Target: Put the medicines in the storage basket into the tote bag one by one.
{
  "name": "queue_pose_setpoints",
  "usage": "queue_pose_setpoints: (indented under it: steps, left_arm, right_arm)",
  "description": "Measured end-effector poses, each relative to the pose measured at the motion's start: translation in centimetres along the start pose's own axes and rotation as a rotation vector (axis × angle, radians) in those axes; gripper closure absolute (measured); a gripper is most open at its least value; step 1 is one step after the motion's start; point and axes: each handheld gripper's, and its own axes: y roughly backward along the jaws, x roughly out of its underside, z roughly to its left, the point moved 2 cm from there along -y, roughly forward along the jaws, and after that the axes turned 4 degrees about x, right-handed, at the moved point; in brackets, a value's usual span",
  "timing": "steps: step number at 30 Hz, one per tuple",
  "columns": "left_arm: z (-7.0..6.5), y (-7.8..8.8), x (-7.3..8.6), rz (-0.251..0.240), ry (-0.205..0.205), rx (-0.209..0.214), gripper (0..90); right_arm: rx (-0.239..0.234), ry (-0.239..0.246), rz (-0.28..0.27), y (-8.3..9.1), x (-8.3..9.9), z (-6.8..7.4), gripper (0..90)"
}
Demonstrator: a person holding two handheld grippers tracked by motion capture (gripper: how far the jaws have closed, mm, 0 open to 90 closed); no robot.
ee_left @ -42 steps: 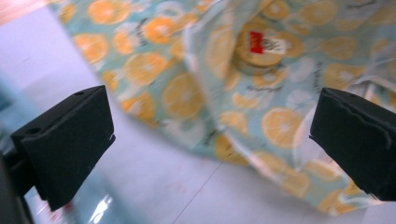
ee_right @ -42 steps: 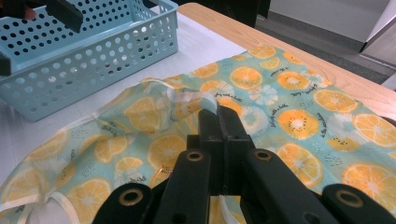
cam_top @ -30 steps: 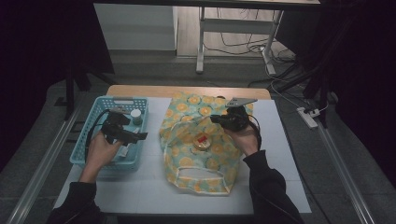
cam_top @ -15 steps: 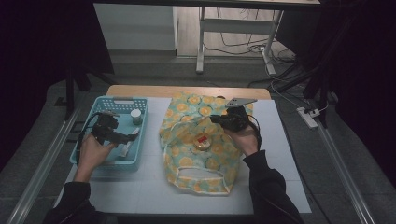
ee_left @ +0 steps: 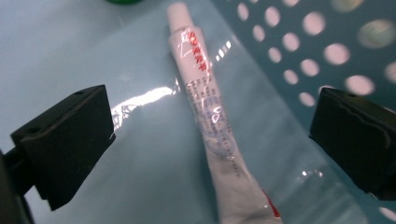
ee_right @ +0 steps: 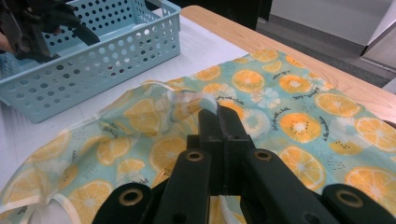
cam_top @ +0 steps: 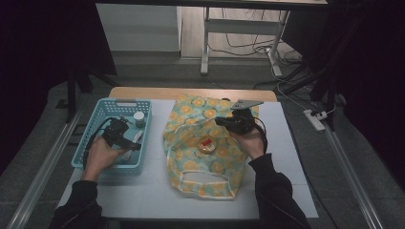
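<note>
Jaws first: left gripper [cam_top: 128,143] stands wide open, nothing gripped; right gripper [ee_right: 218,116] is clamped shut on the fabric rim of the bag [cam_top: 210,143], holding its mouth up. Largest to smallest: white-topped table [cam_top: 296,181], then the orange-print bag flat in the middle, with a small round red-labelled item [cam_top: 206,145] seen at its opening, though whether it sits inside or on top is not clear. Blue perforated basket [cam_top: 95,157] sits to the bag's left, apart from it, with a small capped jar [cam_top: 139,119] at its far end. Smallest: the white tube [ee_left: 210,126] lying on the basket floor. Change since a second ago: left hand has dropped down into the basket, and its gripper view now has the tube running between the open jaws, not yet touched. Right hand hasn't shifted, bag edge as before. My read: pick is lined up, closing on the tube comes next, then carry it across to the held-open bag.
</note>
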Motion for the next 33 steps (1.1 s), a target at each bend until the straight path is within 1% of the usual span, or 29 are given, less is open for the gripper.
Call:
queue_pose_setpoints:
  steps: [5, 9, 11, 16, 20, 29, 31, 33]
  left_arm:
    - [0.21, -0.51, -0.13, 0.044, 0.005, -0.007, 7.6]
    - [0.19, -0.62, -0.11, 0.055, 0.005, 0.007, 20.9]
    - [0.16, -0.65, -0.1, 0.057, 0.005, 0.021, 30.9]
    - [0.17, -0.74, -0.06, 0.067, 0.01, 0.044, 45.9]
    - [0.2, -0.79, -0.07, 0.073, 0.017, 0.048, 52.8]
    - [0.39, -0.77, -0.11, 0.075, 0.049, 0.057, 66.1]
    - [0.38, -0.78, -0.12, 0.076, 0.06, 0.062, 68.9]
    - [0.4, -0.75, -0.17, 0.084, 0.075, 0.057, 72.8]
  right_arm:
    - [-0.002, 0.004, -0.002, 0.01, -0.04, 0.05, 90.0]
    - [-0.002, 0.004, -0.002, 0.0, -0.03, 0.05, 90.0]
    - [-0.002, 0.005, -0.002, 0.02, -0.04, 0.05, 90.0]
    - [-0.002, 0.008, 0.002, -0.03, -0.02, 0.09, 90.0]
    - [-0.003, 0.008, 0.0, -0.05, -0.03, 0.12, 90.0]
    - [-0.003, 0.009, 0.0, -0.05, -0.04, 0.12, 90.0]
    - [-0.003, 0.009, 0.001, -0.05, -0.04, 0.12, 90.0]
    - [-0.002, 0.009, 0.002, -0.06, -0.03, 0.11, 90.0]
